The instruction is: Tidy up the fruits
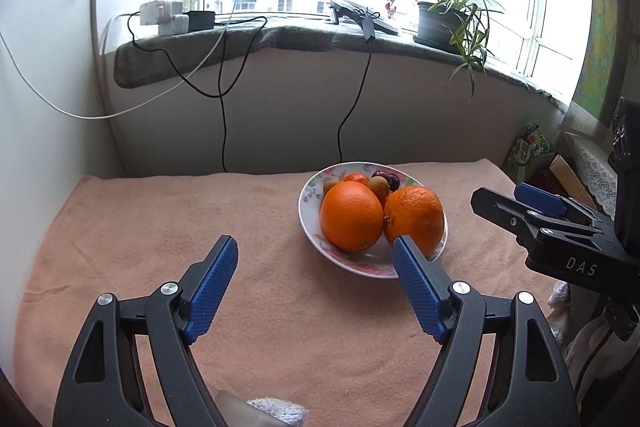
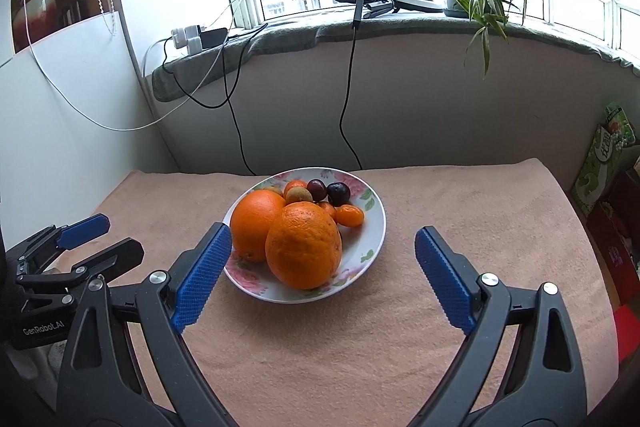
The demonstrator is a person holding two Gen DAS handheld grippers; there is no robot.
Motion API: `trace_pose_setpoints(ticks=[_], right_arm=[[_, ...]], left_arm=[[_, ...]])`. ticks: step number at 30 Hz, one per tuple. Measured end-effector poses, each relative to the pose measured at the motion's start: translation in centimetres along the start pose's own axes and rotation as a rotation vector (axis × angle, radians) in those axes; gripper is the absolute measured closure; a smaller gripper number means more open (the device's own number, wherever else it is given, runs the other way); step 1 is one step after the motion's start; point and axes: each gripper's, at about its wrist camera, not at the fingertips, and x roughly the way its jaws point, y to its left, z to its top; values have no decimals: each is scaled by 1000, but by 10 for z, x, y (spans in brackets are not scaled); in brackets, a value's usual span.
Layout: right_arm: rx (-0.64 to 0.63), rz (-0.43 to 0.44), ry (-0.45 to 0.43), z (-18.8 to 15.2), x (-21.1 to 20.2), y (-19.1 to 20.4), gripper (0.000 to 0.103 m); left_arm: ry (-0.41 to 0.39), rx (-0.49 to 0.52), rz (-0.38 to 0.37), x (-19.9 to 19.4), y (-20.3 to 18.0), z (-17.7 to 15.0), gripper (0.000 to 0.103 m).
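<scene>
Right wrist view shows "GenRobot.AI" on the left gripper (image 2: 96, 237); its fingers stand open and empty. Right gripper (image 2: 323, 247), marked "DAS" in the other view, is open too. Fruits lie in the plate (image 2: 374, 223) on the desk (image 2: 460, 195).

Left gripper (image 1: 316, 255) spread wide over the peach towel (image 1: 160, 227), empty; floral plate (image 1: 312, 227) with two oranges (image 1: 351, 215) sits far right.

plate (image 2: 374, 223): glossy glazed ceramic, floral print | oranges (image 2: 304, 245): dimpled, slight sheen | table cloth (image 2: 320, 355): matt napped towelling | finger pads (image 2: 202, 277): ribbed blue plastic
</scene>
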Motion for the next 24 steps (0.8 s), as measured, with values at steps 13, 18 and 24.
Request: trace_pose_setpoints(ticks=[13,18,24], right_arm=[[18,2,4,-4,-3,-4,8],[20,2,11,-6,-3,-4,8],[27,2,13,-7,-4,-6,8]], left_arm=[[-1,23,-1,-5,-10,-2,23],[1,19,-7,-6,-11,-3,23],[-5,30,-15,-8,-13,-4,23]])
